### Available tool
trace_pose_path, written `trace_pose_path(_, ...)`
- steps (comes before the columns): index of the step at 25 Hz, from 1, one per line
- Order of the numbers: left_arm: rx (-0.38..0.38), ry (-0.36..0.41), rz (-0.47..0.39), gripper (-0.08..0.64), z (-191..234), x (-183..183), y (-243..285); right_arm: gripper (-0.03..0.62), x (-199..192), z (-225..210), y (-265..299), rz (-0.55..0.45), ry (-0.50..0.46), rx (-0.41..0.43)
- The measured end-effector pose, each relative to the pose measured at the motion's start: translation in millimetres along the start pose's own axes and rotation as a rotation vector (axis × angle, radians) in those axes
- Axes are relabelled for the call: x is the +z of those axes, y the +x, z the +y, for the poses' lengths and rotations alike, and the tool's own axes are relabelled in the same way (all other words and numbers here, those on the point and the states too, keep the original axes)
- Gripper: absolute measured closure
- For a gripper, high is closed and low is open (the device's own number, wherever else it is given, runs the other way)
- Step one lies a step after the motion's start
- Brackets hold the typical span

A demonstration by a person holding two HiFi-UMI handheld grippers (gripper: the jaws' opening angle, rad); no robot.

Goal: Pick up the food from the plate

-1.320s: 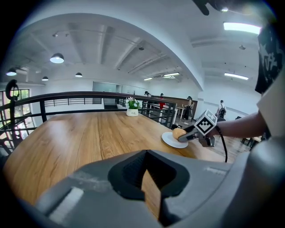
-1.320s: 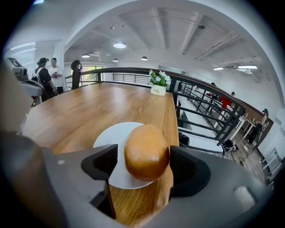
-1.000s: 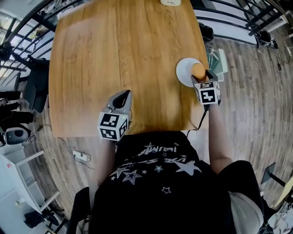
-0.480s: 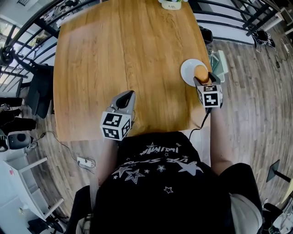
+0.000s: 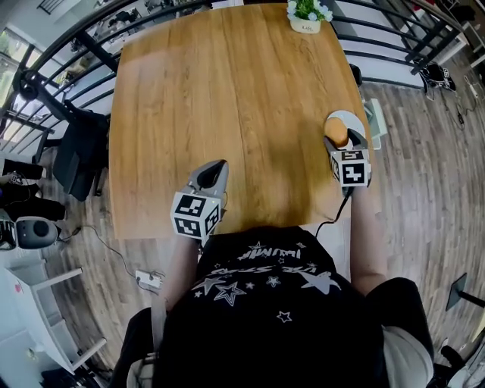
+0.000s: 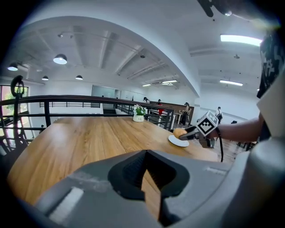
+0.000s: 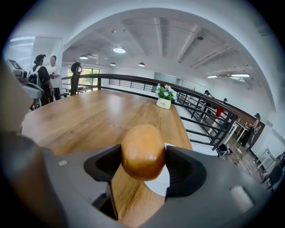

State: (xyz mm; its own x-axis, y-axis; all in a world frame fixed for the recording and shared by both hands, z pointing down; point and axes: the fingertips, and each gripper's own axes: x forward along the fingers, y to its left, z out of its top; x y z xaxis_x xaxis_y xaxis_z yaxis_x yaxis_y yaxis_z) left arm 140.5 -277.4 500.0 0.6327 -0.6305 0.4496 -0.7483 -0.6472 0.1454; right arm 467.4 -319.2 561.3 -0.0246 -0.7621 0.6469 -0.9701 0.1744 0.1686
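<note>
A golden-brown bread roll [image 7: 143,151] sits between the jaws of my right gripper [image 7: 143,156], which is shut on it. The roll hangs just over the near rim of the small white plate [image 7: 164,179]. In the head view the roll [image 5: 336,134] and the right gripper [image 5: 338,139] are at the table's right edge, with the plate [image 5: 348,119] just beyond them. My left gripper [image 5: 214,168] hovers over the table's near side, far from the plate, shut and empty. Its own view shows its closed tips [image 6: 148,155] and, at a distance, the roll [image 6: 179,132].
The wooden table [image 5: 227,91] carries a small flower pot [image 5: 307,14] at its far edge. A black railing [image 5: 394,38] runs behind and beside the table. A dark chair [image 5: 79,151] stands at the left. Two people [image 7: 46,71] stand far off.
The right gripper has drawn the roll from the middle of the plate toward its near rim and slightly up. The left gripper has moved a little forward over the table.
</note>
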Motion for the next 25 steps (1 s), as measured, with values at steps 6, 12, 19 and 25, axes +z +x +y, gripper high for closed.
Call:
trace_pose_path(6,0.016,-0.035,-0.005,0.558,34.1,-14.0,-28.1,0.276,18.0,47.4,-0.1,-0.008,-0.008,0.022)
trace_pose_path(12,-0.010,-0.051,-0.001,0.558,60.7,-29.9,-48.6,0.276,24.8,87.8,-7.0,-0.001,0.000,0.024)
trace_pose_path(19,-0.086,-0.039,0.000,0.558,86.3,-39.1,-66.3,0.276,25.6,120.4,-28.2,0.016,0.021,-0.032)
trace_pose_path(25,-0.161,-0.005,0.004,0.558,113.0,-40.6,-83.4,0.276,28.7,153.6,-43.3,0.024,0.062,-0.086)
